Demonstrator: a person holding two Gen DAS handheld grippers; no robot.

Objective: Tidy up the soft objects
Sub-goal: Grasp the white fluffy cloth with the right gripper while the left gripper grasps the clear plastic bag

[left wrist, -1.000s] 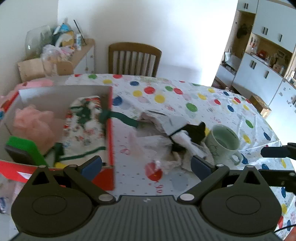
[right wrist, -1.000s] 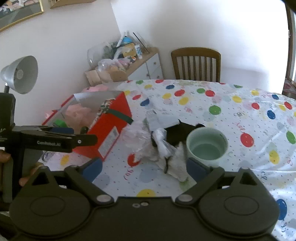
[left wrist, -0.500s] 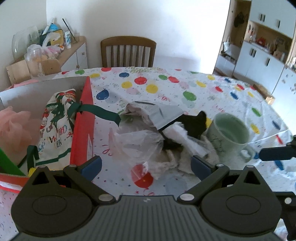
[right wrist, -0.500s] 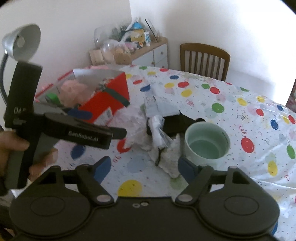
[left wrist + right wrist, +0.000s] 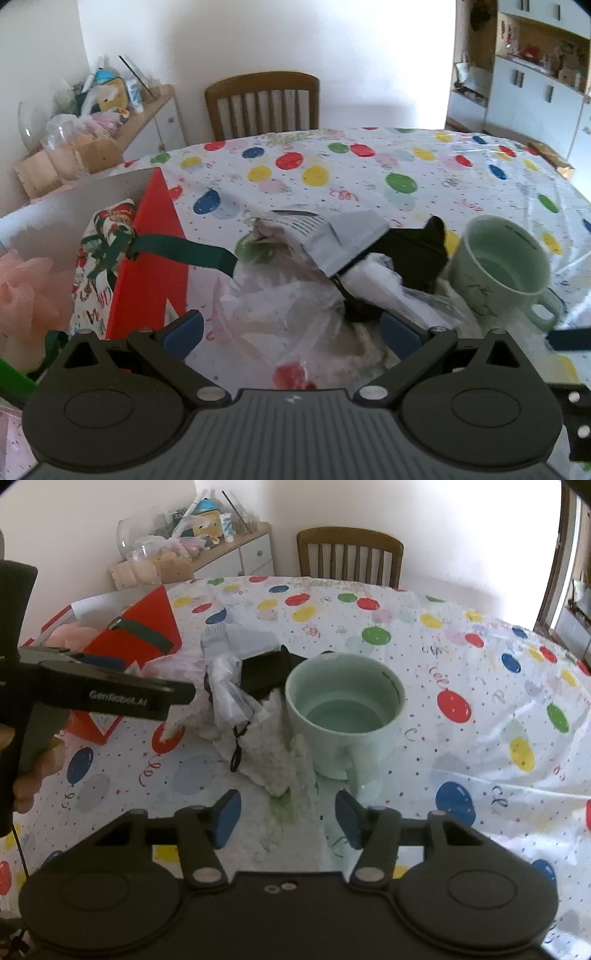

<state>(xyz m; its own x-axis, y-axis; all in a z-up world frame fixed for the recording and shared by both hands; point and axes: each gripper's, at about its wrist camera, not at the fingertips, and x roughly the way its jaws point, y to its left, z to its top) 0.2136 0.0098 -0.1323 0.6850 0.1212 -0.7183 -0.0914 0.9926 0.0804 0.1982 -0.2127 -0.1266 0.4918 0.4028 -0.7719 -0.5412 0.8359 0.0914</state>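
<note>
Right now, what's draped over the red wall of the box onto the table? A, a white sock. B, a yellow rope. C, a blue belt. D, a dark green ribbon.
D: a dark green ribbon runs from the Christmas-print bundle inside the red box, over its wall, toward the pile of clear plastic bags.

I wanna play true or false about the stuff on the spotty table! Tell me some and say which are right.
1. The mug is pale green. True.
2. The red box is empty. False: a pink pouf and Christmas-print fabric lie in it.
3. A wooden chair stands behind the table. True.
4. The right gripper holds the mug. False: its fingers are apart, with nothing gripped.
5. The tablecloth is plain white. False: it has coloured balloons.
</note>
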